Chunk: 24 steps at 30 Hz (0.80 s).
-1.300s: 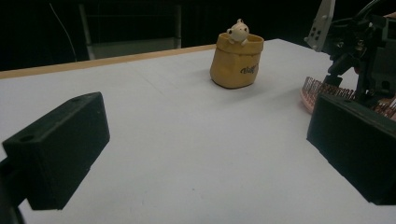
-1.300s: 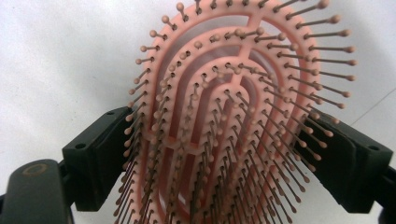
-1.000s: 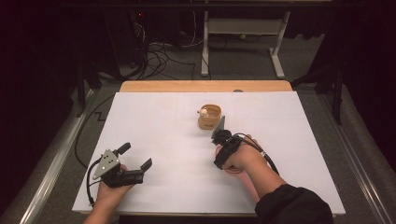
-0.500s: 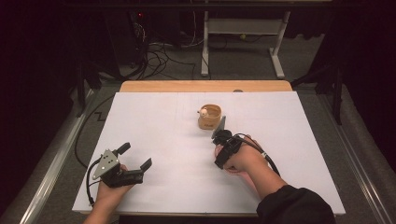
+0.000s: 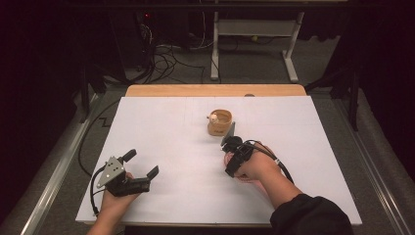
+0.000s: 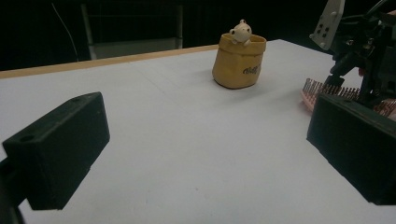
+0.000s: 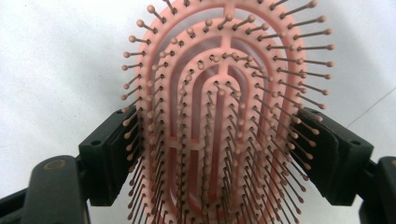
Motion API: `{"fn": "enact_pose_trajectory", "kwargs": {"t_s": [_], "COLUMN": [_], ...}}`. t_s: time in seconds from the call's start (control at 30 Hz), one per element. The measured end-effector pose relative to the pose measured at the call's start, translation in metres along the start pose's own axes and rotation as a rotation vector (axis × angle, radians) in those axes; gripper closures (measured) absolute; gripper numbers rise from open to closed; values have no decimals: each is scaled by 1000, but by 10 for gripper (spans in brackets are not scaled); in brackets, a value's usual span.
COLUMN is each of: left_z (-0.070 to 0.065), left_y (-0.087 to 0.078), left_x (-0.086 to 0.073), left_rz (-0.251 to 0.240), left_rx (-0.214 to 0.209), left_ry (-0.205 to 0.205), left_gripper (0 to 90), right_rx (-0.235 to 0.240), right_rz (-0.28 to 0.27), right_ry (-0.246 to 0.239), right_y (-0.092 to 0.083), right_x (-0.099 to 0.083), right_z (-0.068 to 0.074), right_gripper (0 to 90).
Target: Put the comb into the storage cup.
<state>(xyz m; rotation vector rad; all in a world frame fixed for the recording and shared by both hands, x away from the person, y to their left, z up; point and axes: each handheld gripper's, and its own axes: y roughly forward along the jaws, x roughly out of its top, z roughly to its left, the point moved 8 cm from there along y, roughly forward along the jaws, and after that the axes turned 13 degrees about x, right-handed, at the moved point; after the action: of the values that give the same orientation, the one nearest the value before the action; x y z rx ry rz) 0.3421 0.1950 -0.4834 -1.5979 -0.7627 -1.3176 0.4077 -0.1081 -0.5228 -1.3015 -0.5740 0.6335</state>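
Right gripper view has the pink hairbrush (image 7: 224, 116) lying bristles-up on the white table (image 7: 56, 56) between the right gripper (image 7: 224, 158)'s closing jaws, so grasping looks underway and lifting remains, while the left gripper (image 5: 139, 176) rests spread and empty.

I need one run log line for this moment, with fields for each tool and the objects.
left tool: open, holds nothing | right tool: jaws have just been closing on pink hairbrush | yellow pot: upright, untouched, beyond right tool
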Motion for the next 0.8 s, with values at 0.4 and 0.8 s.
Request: {"fn": "enact_pose_trajectory", "kwargs": {"t_s": [0.4,0.8], "left_z": [0,0], "left_y": [0,0], "left_x": [0,0], "left_rz": [1,1], "left_rx": [1,0], "left_ry": [1,2], "left_gripper": [0,0], "right_rx": [-2,-15], "right_rz": [-13,-22], "right_ry": [-44,-61], "right_y": [-5,-19], "right_x": [-3,-6], "right_z": [8,4], "right_gripper": [208,208]}}
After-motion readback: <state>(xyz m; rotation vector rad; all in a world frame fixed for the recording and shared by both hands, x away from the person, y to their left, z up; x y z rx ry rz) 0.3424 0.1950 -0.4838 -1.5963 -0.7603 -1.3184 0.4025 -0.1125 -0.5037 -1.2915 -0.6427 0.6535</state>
